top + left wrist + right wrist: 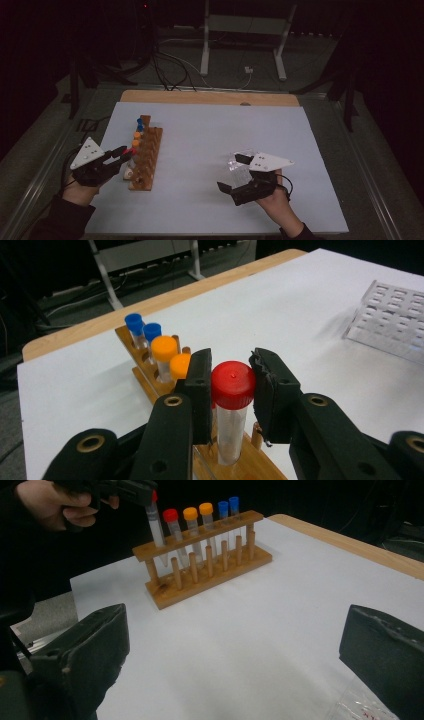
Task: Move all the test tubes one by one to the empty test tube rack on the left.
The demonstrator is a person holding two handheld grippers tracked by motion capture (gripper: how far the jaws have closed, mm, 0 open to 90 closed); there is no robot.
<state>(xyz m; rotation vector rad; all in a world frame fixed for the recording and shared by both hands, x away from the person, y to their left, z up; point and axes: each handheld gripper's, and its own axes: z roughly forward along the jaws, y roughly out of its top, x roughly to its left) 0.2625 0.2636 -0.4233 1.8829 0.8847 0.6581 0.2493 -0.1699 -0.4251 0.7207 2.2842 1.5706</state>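
The bench (210,150), under a white sheet, carries everything. On it, just ahead of the left gripper (121,155), stands a wooden rack (200,560) with a row of capped tubes: beyond the jaws in the left gripper view come two orange-capped tubes (165,352) and then two blue-capped tubes (134,324), all upright in their holes. A clear plastic rack (395,320) lies well off to the right of those jaws, next to the right gripper (237,175), whose jaws are spread wide with nothing between them and the white sheet bare ahead of them. The left gripper's jaws pinch the red-capped tube (231,405) by its cap, one pad on either side; the tube hangs upright, its lower end passing through the end hole of the wooden rack. In the right gripper view a second red-capped tube (172,527) stands in the hole next to it.
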